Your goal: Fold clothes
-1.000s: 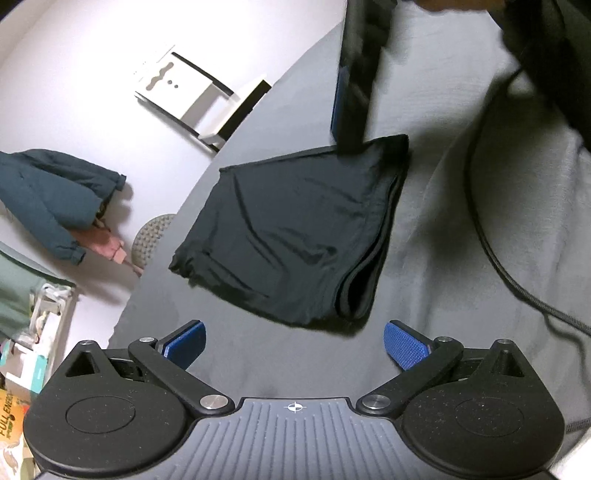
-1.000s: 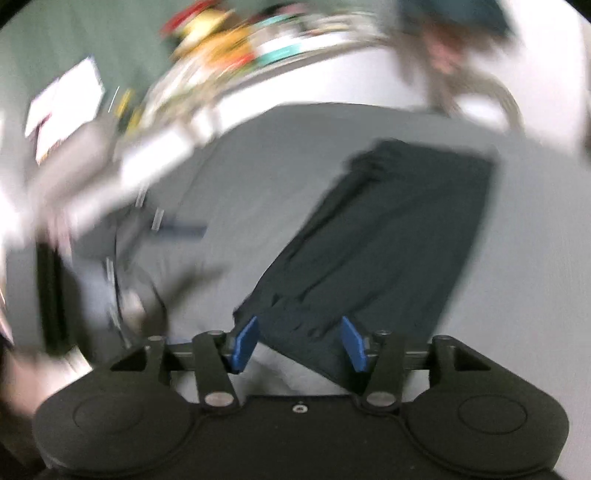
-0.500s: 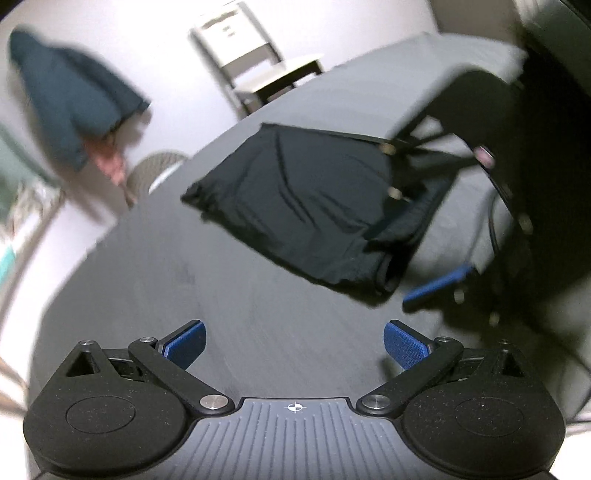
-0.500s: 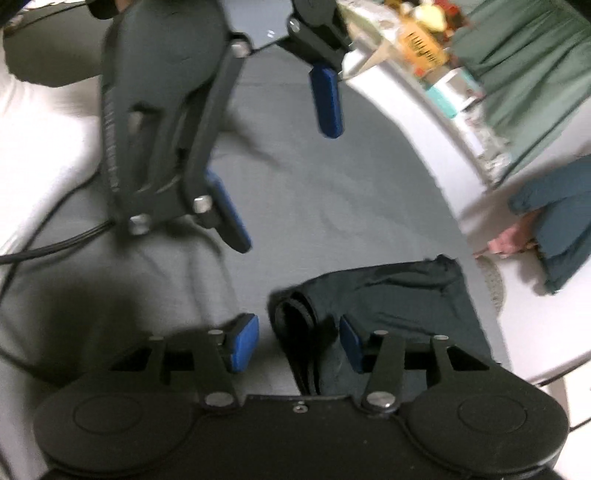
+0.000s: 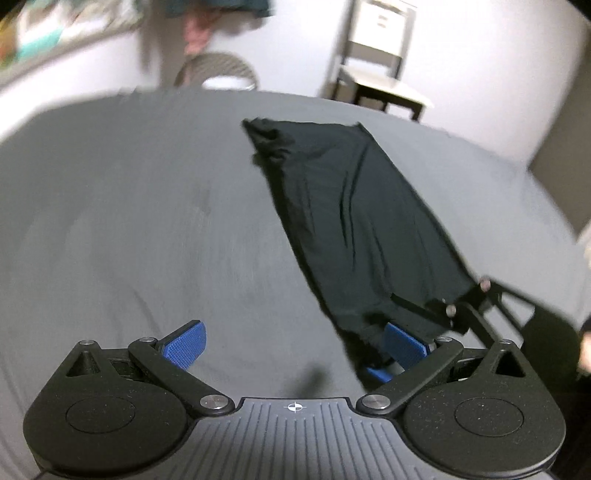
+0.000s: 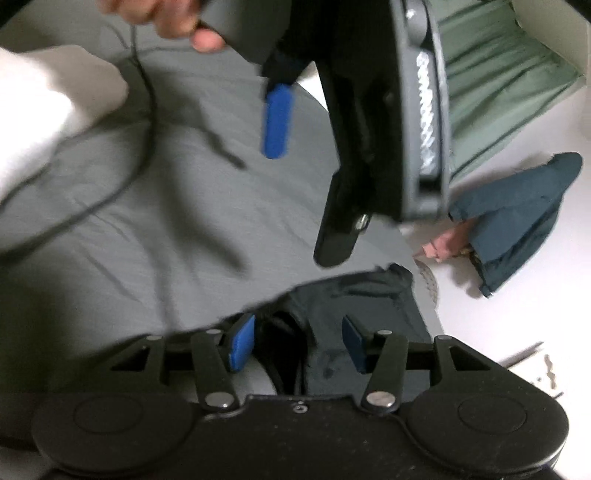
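Note:
A black folded garment point(image 5: 354, 221) lies flat on the grey bed sheet point(image 5: 147, 221), stretching away to the upper left in the left wrist view. My left gripper point(image 5: 295, 347) hovers open over bare sheet, just left of the garment's near end. My right gripper point(image 6: 298, 343) is open and low, with the garment's folded corner point(image 6: 332, 302) lying between its blue pads point(image 6: 242, 341). In the left wrist view the right gripper point(image 5: 461, 314) reaches in from the right at that same corner. The left gripper point(image 6: 369, 147) hangs above in the right wrist view, held by a hand point(image 6: 184, 22).
A black cable point(image 6: 147, 110) trails across the sheet at left, beside something white point(image 6: 44, 110). Beyond the bed are a white chair point(image 5: 380, 66), a woven basket point(image 5: 218, 70), a teal jacket point(image 6: 517, 218) on the floor and a green curtain point(image 6: 498, 74).
The left gripper has swung round and now looks along the garment from its near end. The right gripper has come down over the garment's corner. Both have stayed open.

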A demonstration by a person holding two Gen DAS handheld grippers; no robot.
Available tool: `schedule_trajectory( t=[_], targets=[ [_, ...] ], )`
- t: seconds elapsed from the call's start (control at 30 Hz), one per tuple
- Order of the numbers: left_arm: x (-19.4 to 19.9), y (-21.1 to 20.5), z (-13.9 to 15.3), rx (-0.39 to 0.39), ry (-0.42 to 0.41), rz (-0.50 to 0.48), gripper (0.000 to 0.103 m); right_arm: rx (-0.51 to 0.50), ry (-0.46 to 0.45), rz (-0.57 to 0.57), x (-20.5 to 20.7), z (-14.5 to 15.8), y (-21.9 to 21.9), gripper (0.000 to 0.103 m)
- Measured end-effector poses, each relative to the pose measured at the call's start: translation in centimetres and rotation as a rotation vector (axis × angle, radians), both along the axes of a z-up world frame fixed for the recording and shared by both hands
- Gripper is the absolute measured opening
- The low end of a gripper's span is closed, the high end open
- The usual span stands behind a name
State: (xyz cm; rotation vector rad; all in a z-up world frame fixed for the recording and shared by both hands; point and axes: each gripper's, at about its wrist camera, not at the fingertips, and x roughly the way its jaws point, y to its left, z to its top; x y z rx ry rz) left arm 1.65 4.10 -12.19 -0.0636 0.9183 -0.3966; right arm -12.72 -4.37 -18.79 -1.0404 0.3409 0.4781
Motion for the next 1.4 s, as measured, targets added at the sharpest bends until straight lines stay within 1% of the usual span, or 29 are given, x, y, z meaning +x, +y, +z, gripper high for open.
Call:
schedule_trajectory(
  t=[0.1, 0.13, 0.23, 0.37, 0.4, 0.43, 0.5, 0.6, 0.7, 0.73, 0.8, 0.87, 1.0, 1.07, 1.13, 1.17, 1.2, 1.23, 1.27, 1.3, 1.33, 1.4],
  targets=[
    [0.4, 0.4, -0.5, -0.053, 0.029, 0.047, 0.103, 0.003, -0.002, -0.008, 0.0, 0.2, -0.3, 0.050],
    [0.1, 0.1, -0.6, -0.012, 0.000, 0.018, 0.103, -0.001, -0.005, -0.011, 0.0, 0.2, -0.4, 0.050],
    [-1.3, -1.7, -0.8, 0.213, -0.154, -0.148, 0.103, 0.001, -0.006, -0.031, 0.0, 0.4, -0.8, 0.051],
    [-3.1, -4.0, -1.1, 0.513, -0.358, -0.370, 0.103, 0.043, 0.012, -0.068, 1.0, 0.9, -1.4, 0.051],
    [-3.7, -4.8, -1.5, 0.595, -0.414, -0.442, 0.103, 0.052, 0.014, -0.074, 1.1, 1.1, -1.5, 0.051],
    [-4.3, -5.5, -1.9, 0.658, -0.460, -0.512, 0.103, 0.061, 0.016, -0.079, 1.3, 1.2, -1.7, 0.050],
    [-5.3, -6.9, -2.7, 0.756, -0.540, -0.640, 0.103, 0.079, 0.019, -0.090, 1.6, 1.5, -2.0, 0.050],
    [-6.6, -8.9, -4.1, 0.871, -0.657, -0.831, 0.103, 0.107, 0.025, -0.105, 2.1, 1.9, -2.4, 0.050],
    [-7.0, -10.9, -5.7, 0.986, -0.748, -0.996, 0.103, 0.130, 0.031, -0.119, 2.5, 2.2, -2.8, 0.050],
    [-7.1, -11.5, -6.1, 1.012, -0.768, -1.037, 0.103, 0.135, 0.033, -0.121, 2.5, 2.2, -3.0, 0.051],
    [-6.9, -12.5, -6.8, 1.032, -0.783, -1.093, 0.103, 0.144, 0.037, -0.127, 2.7, 2.4, -3.3, 0.051],
    [-6.4, -13.5, -7.1, 1.029, -0.783, -1.121, 0.103, 0.152, 0.045, -0.128, 2.4, 2.5, -3.5, 0.051],
    [-5.3, -15.2, -6.7, 0.971, -0.760, -1.145, 0.101, 0.167, 0.059, -0.123, 2.6, 2.6, -3.8, 0.051],
    [-4.9, -15.7, -6.6, 0.954, -0.751, -1.161, 0.095, 0.175, 0.066, -0.120, 2.5, 2.7, -3.9, 0.052],
    [-4.8, -15.9, -6.7, 0.968, -0.748, -1.182, 0.077, 0.180, 0.066, -0.118, 2.4, 2.8, -4.1, 0.053],
    [-4.7, -16.0, -6.8, 0.975, -0.740, -1.192, 0.072, 0.183, 0.066, -0.117, 2.3, 2.9, -4.1, 0.053],
    [-4.5, -16.0, -7.0, 0.982, -0.727, -1.202, 0.061, 0.184, 0.065, -0.115, 2.2, 3.0, -4.2, 0.054],
    [-4.4, -16.0, -7.2, 0.990, -0.714, -1.212, 0.047, 0.190, 0.070, -0.113, 2.2, 3.1, -4.4, 0.055],
    [-4.3, -16.0, -7.4, 0.997, -0.702, -1.222, 0.043, 0.196, 0.077, -0.113, 2.2, 3.2, -4.5, 0.056],
    [-4.2, -16.0, -7.5, 0.992, -0.693, -1.218, 0.042, 0.198, 0.082, -0.112, 2.4, 3.2, -4.7, 0.056],
    [-4.1, -16.1, -7.4, 0.980, -0.687, -1.208, 0.036, 0.197, 0.089, -0.111, 2.4, 3.2, -4.8, 0.058],
    [-3.9, -16.3, -7.2, 0.957, -0.675, -1.186, 0.028, 0.196, 0.104, -0.107, 2.4, 3.3, -4.9, 0.059]
  ],
)
